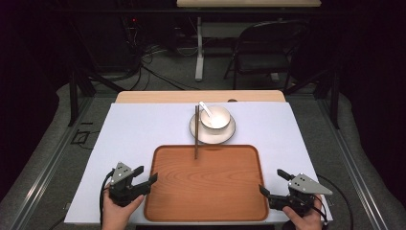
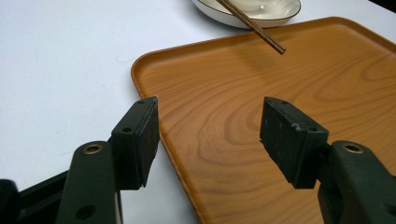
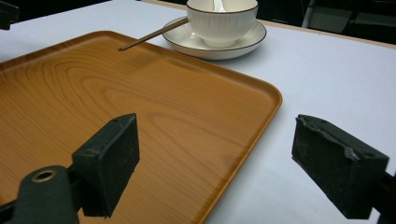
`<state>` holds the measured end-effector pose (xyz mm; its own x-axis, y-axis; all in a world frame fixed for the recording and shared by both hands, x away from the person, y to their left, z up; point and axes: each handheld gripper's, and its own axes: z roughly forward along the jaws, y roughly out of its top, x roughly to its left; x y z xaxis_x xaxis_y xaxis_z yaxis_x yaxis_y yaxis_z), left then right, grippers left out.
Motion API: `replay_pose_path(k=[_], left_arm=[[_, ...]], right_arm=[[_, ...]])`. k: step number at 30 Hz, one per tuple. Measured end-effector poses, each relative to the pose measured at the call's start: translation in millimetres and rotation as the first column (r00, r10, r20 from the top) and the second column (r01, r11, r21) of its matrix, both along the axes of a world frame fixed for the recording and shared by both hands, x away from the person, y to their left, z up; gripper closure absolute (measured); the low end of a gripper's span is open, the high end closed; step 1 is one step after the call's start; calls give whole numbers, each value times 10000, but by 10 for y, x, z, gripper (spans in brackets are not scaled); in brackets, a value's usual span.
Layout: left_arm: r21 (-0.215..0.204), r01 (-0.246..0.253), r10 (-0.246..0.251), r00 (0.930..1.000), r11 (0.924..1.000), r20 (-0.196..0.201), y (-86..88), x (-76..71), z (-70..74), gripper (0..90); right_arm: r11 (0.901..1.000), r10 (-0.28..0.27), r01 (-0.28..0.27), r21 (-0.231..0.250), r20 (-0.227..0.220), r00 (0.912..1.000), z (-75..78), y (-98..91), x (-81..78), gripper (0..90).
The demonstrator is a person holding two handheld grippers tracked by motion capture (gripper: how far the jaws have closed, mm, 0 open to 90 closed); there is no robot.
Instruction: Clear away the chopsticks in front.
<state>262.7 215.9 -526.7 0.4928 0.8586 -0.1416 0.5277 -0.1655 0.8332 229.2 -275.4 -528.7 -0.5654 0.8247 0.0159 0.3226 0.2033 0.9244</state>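
Dark room behind, a folding chair [image 1: 261, 45] and loose cables on the floor; up front a table under a white cover [image 1: 143, 124], everything laid out on that.

The thing in play looks to be the wooden tray [image 1: 208, 191]; it lies flat on the near middle of the cover, between the two tools, nothing resting on its floor. Left gripper [image 1: 142, 178] sits at its left edge, jaws spread wide with the rim running between them; right gripper [image 1: 273, 183] sits at the right edge, also spread wide and straddling the rim; neither is touching it as far as I can tell.

Handling guess: rigid, light-ish, with a smooth glossy finish that could slip in the pads; I'd pinch the raised rim on both sides, roughly mid-edge, and lift level.

Looks: orange-brown, bold swirling grain, rounded corners, shallow upturned lip.

Just past its far edge: a white plate [image 1: 197, 132] with a ribbed bowl [image 1: 216, 119] and a spoon [image 1: 206, 108]; dark chopsticks [image 1: 196, 139] lean off the plate with their tips hanging over the tray, so tilting or bumping could knock them.
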Motion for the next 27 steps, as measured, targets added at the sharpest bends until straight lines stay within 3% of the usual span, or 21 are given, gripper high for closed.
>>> replay_pose_path(k=[6,11,16,19,23,27], left_arm=[[-358,-170,149,9982,9992,-580,36,48,-24,375],[-731,-359,260,9909,9967,-1317,48,104,-43,355],[-741,-289,156,9847,9968,-1736,25,155,-14,301],[-985,-308,104,9795,9947,-2012,21,232,43,302],[-1005,-202,-1,9803,9947,-1975,-26,366,165,305],[-1241,119,-386,9758,9922,-2152,-105,533,268,310]], right_arm=[[9998,100,-100,-143,23,9999,-2,22,7,147],[10000,61,-62,-76,-84,9999,-4,14,17,147],[9999,63,-63,-92,-1,10000,-4,10,7,147],[10000,38,-38,-62,-28,10000,-4,8,7,147],[10000,29,-30,-71,-50,10000,-2,12,9,147],[10000,28,-28,-70,-96,10000,-3,12,17,147]])
